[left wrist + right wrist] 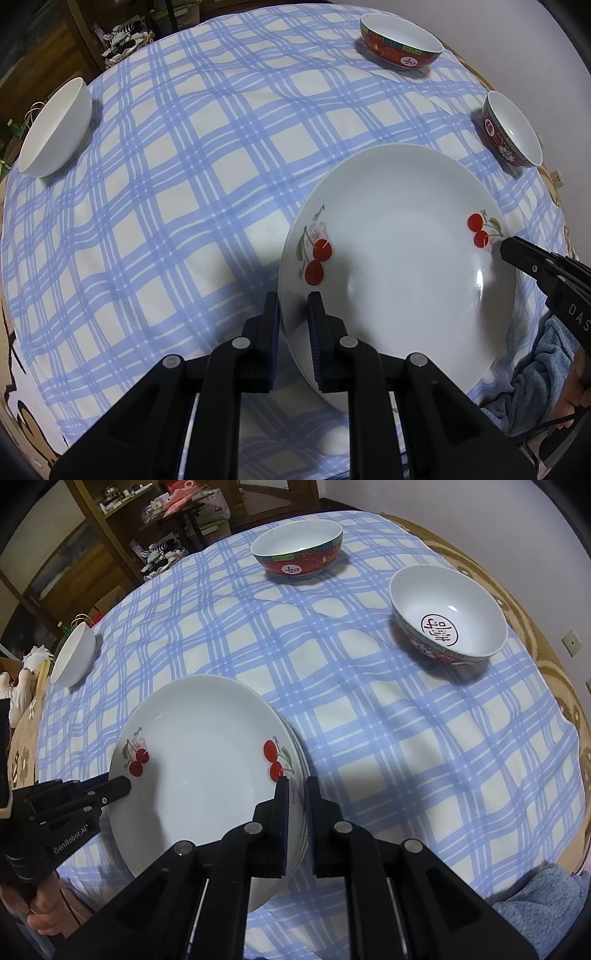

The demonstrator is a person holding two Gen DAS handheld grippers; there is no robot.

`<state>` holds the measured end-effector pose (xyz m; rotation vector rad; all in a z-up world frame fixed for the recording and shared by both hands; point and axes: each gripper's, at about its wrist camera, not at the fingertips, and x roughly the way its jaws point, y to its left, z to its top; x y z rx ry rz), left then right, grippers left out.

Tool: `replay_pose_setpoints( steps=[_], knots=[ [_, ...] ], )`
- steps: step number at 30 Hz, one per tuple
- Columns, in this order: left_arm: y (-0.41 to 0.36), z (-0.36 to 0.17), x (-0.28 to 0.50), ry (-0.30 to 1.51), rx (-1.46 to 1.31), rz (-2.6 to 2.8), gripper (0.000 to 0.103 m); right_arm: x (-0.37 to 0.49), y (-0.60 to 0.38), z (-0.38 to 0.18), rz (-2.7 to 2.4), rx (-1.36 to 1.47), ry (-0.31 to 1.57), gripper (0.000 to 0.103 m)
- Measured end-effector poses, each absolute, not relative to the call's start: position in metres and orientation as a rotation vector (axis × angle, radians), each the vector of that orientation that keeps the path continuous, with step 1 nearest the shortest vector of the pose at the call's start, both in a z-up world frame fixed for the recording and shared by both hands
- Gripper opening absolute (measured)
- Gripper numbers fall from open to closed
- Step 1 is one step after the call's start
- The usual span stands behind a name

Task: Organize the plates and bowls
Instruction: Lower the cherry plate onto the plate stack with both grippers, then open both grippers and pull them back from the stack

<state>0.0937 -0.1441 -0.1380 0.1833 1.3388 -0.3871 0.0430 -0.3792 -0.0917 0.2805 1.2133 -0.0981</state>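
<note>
A white plate with red cherry prints (399,236) (207,760) lies near the table's front edge, on top of other plates whose rims (302,764) show at its right side. My left gripper (293,314) (125,786) is shut on the plate's left rim, one finger outside, one over the inside. My right gripper (297,794) (506,247) is shut on the opposite rim, the stacked edges between its fingers. A plain white bowl (55,129) (74,653) stands far left. A red patterned bowl (400,40) (299,550) stands at the back, and a second red bowl (511,129) (447,616) to the right.
The round table wears a blue-and-white checked cloth (184,184) (406,757). A person's blue sleeve (535,369) and a hand (44,915) sit at the near edge. Wooden shelves with clutter (159,528) stand behind the table.
</note>
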Motion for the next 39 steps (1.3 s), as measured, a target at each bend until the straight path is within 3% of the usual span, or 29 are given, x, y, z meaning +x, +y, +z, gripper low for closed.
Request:
replay_pose_setpoints(
  steps=[14,18,24,26,28,30,32,34,39],
  knots=[
    [-0.14,-0.131,0.088,1.344,0.19,-0.369,0.018,0.043,-0.376,-0.091,-0.098,0.269,1.209,0.017],
    [-0.127,-0.122,0.089,1.385,0.054,-0.396,0.018,0.043,-0.374,-0.09,-0.102,0.254,1.214,0.018],
    [-0.107,-0.097,0.088,1.324,0.063,-0.367,0.018,0.039,-0.377,-0.082,-0.082,0.293,1.184,0.022],
    [-0.099,-0.09,0.089,1.304,0.051,-0.392,0.025,0.038,-0.376,-0.076,-0.076,0.299,1.167,0.023],
    [-0.093,-0.086,0.092,1.293,0.021,-0.4,0.048,0.038,-0.375,-0.07,-0.072,0.297,1.142,0.041],
    [-0.08,-0.078,0.094,1.251,-0.001,-0.373,0.053,0.039,-0.375,-0.062,-0.072,0.281,1.097,0.053],
    [-0.073,-0.073,0.097,1.236,0.012,-0.355,0.055,0.041,-0.373,-0.054,-0.075,0.247,1.071,0.054],
    [-0.063,-0.067,0.101,1.229,0.024,-0.341,0.056,0.043,-0.373,-0.048,-0.063,0.236,1.052,0.064],
    [-0.046,-0.051,0.108,1.188,0.083,-0.298,0.067,0.048,-0.375,-0.035,-0.055,0.281,1.036,0.07]
  ],
)
